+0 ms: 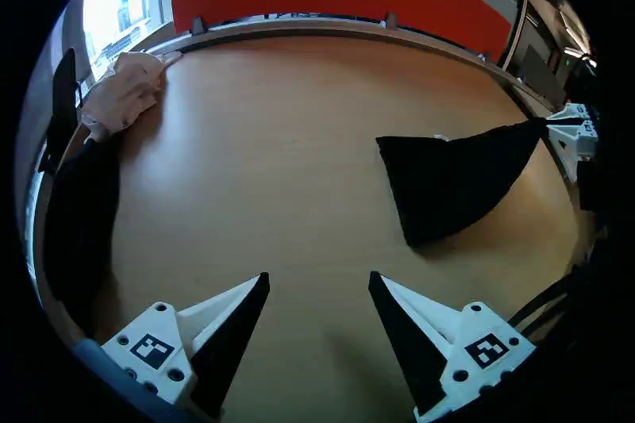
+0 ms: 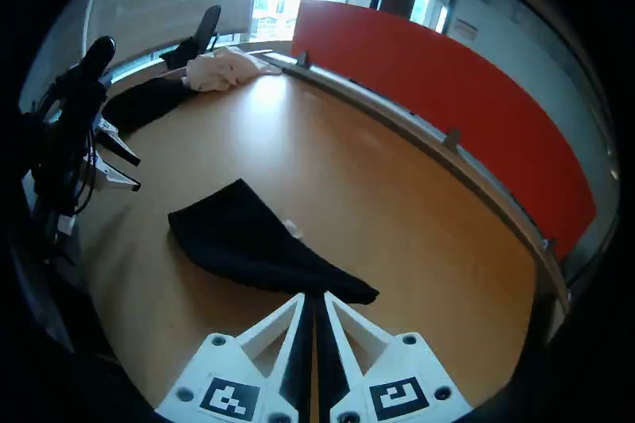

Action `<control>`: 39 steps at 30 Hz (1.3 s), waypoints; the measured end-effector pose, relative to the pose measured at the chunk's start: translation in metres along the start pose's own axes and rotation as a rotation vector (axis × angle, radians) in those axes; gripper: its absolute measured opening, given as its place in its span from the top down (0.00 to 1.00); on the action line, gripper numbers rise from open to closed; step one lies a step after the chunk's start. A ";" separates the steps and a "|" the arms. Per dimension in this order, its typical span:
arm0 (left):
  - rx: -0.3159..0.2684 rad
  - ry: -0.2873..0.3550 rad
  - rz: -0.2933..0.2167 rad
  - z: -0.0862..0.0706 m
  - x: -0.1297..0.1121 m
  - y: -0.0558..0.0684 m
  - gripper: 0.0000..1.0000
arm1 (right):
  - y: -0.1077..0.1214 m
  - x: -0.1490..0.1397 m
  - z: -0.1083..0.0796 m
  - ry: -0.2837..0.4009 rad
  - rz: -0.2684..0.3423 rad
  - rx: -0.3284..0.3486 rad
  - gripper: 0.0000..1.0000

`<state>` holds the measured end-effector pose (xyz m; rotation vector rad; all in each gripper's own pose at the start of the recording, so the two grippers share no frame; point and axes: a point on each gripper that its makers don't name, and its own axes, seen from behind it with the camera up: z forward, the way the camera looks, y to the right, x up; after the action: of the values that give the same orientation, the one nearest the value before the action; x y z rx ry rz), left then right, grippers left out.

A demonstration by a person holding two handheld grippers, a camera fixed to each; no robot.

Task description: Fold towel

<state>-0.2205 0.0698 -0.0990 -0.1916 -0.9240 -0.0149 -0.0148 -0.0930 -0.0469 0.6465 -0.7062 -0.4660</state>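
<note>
The right tool (image 2: 314,300) is closed, pinching a corner of the black towel (image 2: 238,240), which lies on the worktop (image 2: 381,185) just ahead. The left tool (image 1: 317,284) hovers open, the towel ahead to its right. Folding looks barely begun; the left tool probably needs another corner next.

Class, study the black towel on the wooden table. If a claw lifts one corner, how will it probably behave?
Probably floppy: the black towel lies in soft folds, tapering to a point at the right claw. Likely light for its size, as it looks thin and flat. On the smooth table it would probably slide, not roll.
</note>
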 end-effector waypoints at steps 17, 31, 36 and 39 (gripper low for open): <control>-0.003 0.001 0.002 0.000 0.001 0.002 0.07 | 0.018 0.005 -0.012 0.008 -0.020 -0.030 0.87; -0.010 0.015 -0.013 -0.003 0.008 0.004 0.07 | -0.019 0.026 0.012 0.028 -0.065 0.050 0.89; -0.009 0.022 -0.020 -0.005 0.010 0.002 0.07 | -0.039 0.035 0.023 0.038 -0.079 0.088 0.90; -0.007 0.026 -0.026 -0.007 0.010 0.000 0.07 | -0.050 0.040 0.030 0.039 -0.086 0.113 0.90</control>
<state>-0.2084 0.0689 -0.0951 -0.1861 -0.9003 -0.0444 -0.0177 -0.1634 -0.0459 0.7928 -0.6729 -0.4941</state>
